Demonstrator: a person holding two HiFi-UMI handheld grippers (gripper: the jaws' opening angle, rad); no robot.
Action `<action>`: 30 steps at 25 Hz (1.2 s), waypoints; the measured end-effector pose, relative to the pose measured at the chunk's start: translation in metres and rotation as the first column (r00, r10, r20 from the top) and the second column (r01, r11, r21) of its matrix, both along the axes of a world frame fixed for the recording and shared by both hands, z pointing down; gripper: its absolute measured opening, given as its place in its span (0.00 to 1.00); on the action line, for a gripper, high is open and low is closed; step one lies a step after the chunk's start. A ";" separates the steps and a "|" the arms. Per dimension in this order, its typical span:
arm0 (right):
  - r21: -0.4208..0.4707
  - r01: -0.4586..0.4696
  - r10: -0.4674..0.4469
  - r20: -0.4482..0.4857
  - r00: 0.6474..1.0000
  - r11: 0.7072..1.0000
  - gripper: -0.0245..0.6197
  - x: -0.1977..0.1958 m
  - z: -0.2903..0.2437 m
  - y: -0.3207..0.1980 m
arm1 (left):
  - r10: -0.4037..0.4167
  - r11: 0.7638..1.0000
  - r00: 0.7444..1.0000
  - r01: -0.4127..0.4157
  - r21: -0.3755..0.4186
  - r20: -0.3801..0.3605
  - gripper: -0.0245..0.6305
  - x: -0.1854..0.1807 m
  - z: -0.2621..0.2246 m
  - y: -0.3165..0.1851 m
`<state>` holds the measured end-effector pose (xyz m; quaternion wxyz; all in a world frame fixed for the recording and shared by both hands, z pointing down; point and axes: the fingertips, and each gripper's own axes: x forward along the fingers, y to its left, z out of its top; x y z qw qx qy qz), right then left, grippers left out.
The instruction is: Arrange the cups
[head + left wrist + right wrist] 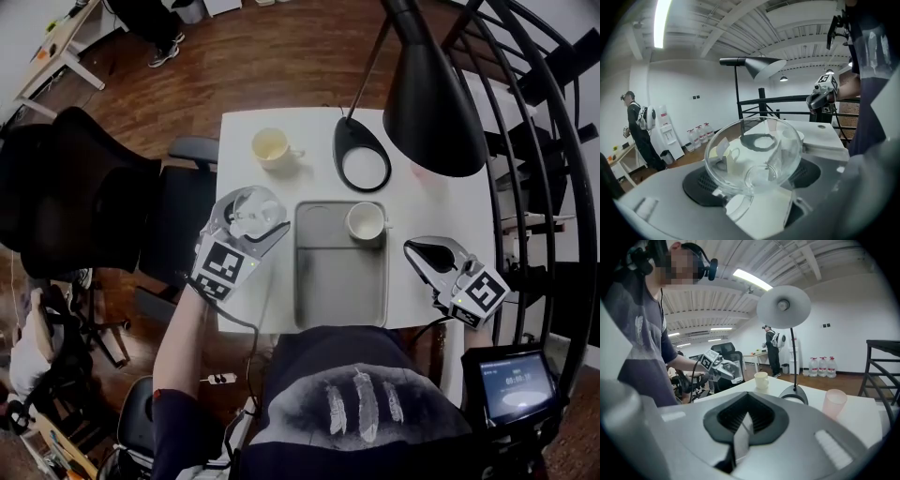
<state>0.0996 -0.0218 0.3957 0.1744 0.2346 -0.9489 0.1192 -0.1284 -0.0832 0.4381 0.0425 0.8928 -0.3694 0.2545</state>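
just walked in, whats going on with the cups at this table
A person at a white table holds a gripper in each hand. The left gripper grips a clear glass cup near the table's left edge. The right gripper is shut and empty over the right side. A white cup stands in the far right corner of the grey tray. A cream cup and a pink cup stand outside it, either side of the lamp base.

Only digits on the small screen [515,382], perhaps a timer, unreadable
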 end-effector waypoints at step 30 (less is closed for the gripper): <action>-0.016 -0.064 0.064 0.026 0.998 0.998 0.04 0.048 0.010 -0.012 | 0.203 0.975 0.977 -0.195 -0.108 0.070 0.65 0.092 0.070 0.009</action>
